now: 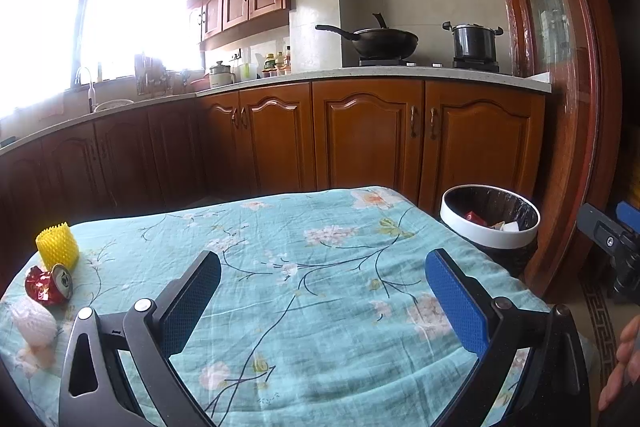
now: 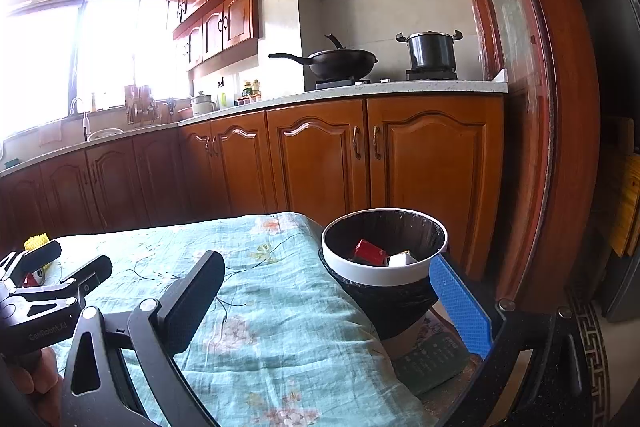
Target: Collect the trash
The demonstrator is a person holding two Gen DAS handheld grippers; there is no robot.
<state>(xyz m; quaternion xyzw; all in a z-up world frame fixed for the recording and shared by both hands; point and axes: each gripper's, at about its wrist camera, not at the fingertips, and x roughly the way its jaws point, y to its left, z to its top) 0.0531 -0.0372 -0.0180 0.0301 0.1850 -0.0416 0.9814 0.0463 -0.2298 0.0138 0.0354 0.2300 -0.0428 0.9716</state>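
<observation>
On the table's left edge, over the floral turquoise cloth: ribbed yellow foam sleeve, upright; crushed red can, on its side, touching it; white netted foam wad, possibly fruit wrap, nearer the corner. Off the right edge: round white-rimmed bin, black liner, red and white scraps inside. Left gripper and right gripper: jaws spread wide, holding nothing.

Daylight blows out the window (left side), cabinets sharp, fisheye edges bent and dark.
</observation>
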